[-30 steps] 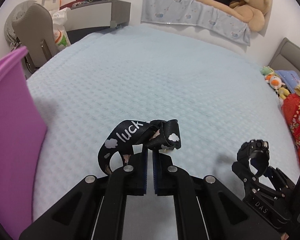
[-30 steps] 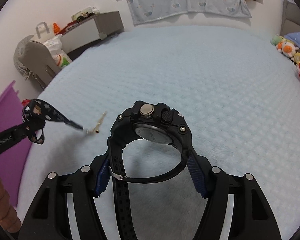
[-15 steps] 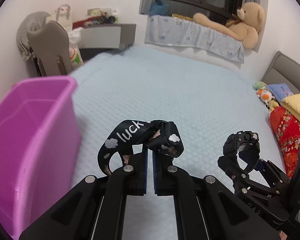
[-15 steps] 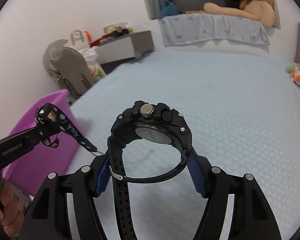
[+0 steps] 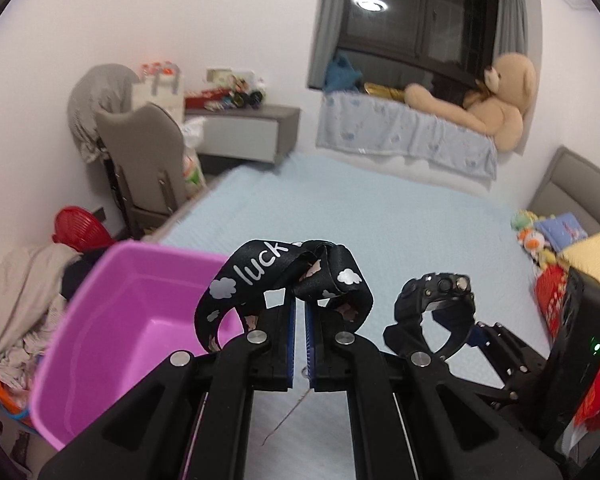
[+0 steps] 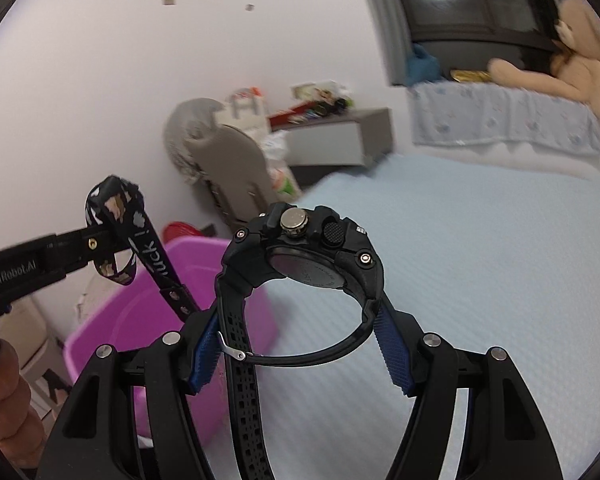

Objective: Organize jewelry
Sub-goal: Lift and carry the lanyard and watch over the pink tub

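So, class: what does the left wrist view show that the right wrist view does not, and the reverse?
Only the left wrist view shows the bed's grey headboard and yellow blanket. Only the right wrist view shows the person's hand and the watch's loose strap tail. Both show the watch, the black strap, the purple bin and the teddy bear.

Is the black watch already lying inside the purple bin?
No, the black watch is held up between the right gripper jaws, above the blue bedspread and beside the purple bin.

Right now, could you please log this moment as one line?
left gripper: shut on lanyard | right gripper: shut on watch | purple bin: open, ahead-left
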Motion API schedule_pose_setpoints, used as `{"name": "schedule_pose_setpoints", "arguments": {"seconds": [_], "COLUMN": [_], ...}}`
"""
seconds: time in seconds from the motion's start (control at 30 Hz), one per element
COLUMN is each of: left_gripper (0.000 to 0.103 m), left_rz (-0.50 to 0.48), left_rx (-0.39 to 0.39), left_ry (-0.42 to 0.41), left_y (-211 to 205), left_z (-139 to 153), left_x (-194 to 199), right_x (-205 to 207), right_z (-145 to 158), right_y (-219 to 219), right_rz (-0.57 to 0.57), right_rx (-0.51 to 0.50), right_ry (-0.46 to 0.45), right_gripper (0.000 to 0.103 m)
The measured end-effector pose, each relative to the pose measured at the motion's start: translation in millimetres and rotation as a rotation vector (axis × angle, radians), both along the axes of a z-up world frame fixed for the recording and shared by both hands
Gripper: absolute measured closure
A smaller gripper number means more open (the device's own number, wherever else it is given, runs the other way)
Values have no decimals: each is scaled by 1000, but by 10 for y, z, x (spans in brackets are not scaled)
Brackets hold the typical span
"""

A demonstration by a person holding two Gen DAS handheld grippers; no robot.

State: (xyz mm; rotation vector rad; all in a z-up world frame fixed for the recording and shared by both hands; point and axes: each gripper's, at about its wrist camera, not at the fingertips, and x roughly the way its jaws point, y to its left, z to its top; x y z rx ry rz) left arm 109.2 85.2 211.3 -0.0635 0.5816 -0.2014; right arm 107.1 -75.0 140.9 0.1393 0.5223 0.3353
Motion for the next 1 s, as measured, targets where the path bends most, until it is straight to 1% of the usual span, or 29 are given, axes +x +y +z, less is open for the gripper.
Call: {"name": "schedule_pose_setpoints", "arguments": {"seconds": [0.1,0.23,0.37,0.47,0.57,0.7,0.83,1.0], "left_gripper": [98,98,98,98,98,98,98,98], "left_rz": [65,133,188,211,233,263,312,376], "left_rx": [27,31,30,33,25,10,-5,26], "left_ry": [-42,-54,-58,-50,-19,35,122,206], "left_y": [267,600,927,1107,1256,1470,1694,1855], "left_z": [235,399,487,473,326,61,-287,-734], "left_x": [6,53,108,154,210,264,359,401], "right_x": [81,210,329,459,602,749,925,1142], "right_z": [191,415,563,612,549,362,99,-193], "right_y": [238,566,857,1070,1274,1504,1739,1915], "right_rz": [48,108,160,192,220,255,280,297], "right_rx": [3,12,13,10,-4,-31,-69,-105], "right_ry": [-23,-44,-58,-58,-32,16,88,172], "right_gripper": [38,38,38,38,38,38,38,38]}}
